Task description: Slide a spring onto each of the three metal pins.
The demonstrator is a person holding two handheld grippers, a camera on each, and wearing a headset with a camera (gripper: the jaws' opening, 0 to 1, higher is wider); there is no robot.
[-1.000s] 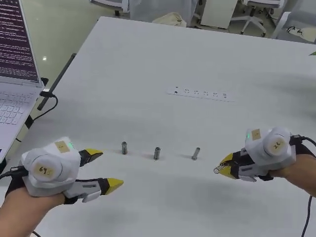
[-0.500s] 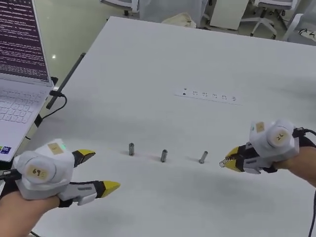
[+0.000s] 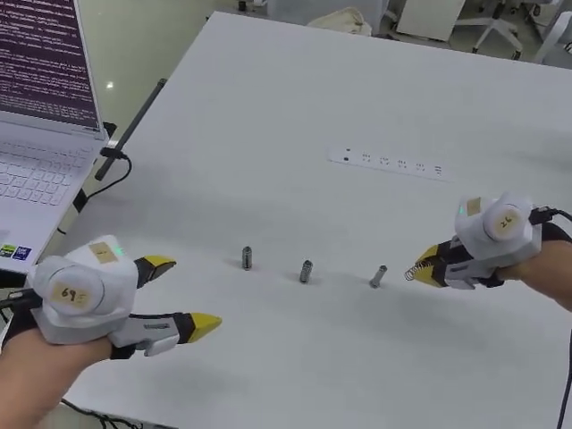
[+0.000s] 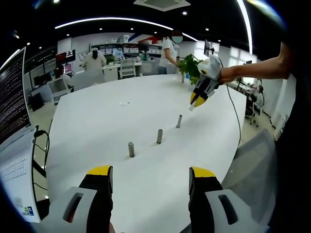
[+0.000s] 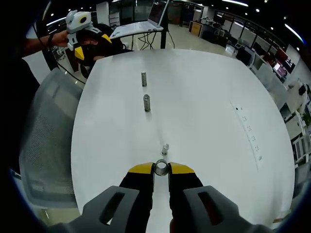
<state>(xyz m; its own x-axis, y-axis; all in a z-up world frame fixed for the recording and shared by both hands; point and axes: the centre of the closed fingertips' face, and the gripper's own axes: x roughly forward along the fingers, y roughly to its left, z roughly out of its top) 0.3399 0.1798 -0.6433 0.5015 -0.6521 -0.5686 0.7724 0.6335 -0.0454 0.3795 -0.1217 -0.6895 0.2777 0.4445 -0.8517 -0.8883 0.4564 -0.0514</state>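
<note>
White workbench (image 3: 295,116), open-plan office: the yellow-tipped right gripper (image 3: 420,268) pinches a small coiled steel spring (image 3: 414,269) just at three o'clock of the one bare metal pin (image 3: 378,276). The two sprung pins (image 3: 306,271) stand at nine o'clock, and the yellow-tipped left gripper (image 3: 184,293) hovers with jaws wide. The coil's bore should line up over the pin tip before lowering.

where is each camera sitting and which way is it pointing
Head view: on the person's head, looking down at the table; left gripper, right gripper and arms show.
Left gripper view: on the left gripper, looking between its open jaws across the pins toward the right gripper.
Right gripper view: on the right gripper, looking past its held spring toward the left gripper.
Shared: both gripper views show the pins.
</note>
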